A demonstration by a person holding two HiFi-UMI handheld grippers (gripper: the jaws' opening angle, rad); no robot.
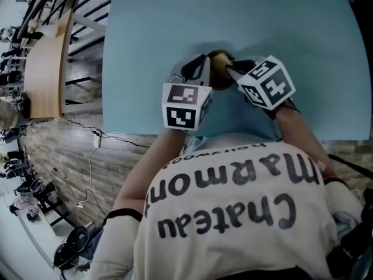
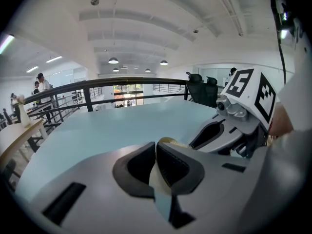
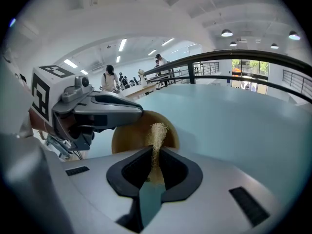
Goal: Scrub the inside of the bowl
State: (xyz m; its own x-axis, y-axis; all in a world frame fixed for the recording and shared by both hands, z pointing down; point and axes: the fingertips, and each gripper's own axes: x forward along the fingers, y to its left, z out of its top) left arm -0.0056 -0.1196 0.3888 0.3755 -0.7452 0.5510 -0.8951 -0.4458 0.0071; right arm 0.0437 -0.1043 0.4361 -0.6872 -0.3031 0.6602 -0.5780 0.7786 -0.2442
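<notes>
The left claw is narrowed down onto the rim of the bowl. The rim's pale edge runs up between its two dark pads, which press on it from either side. The bowl itself is a tan, wooden-looking thing resting on the light blue table, and it lies straight ahead of both claws and between them. The right claw is closed on a scrubber – a thin tuft of straw-coloured fibre that stands up out of its pads and reaches over the bowl's hollow just beyond its tips. From the right claw, the left claw's grey body comes in from the left and covers the bowl's near left edge. From the left claw, the right one sits close by on the right with its marker cube facing in. In the head view the two claws meet tip to tip over the bowl – cubes nearest the person's chest.
</notes>
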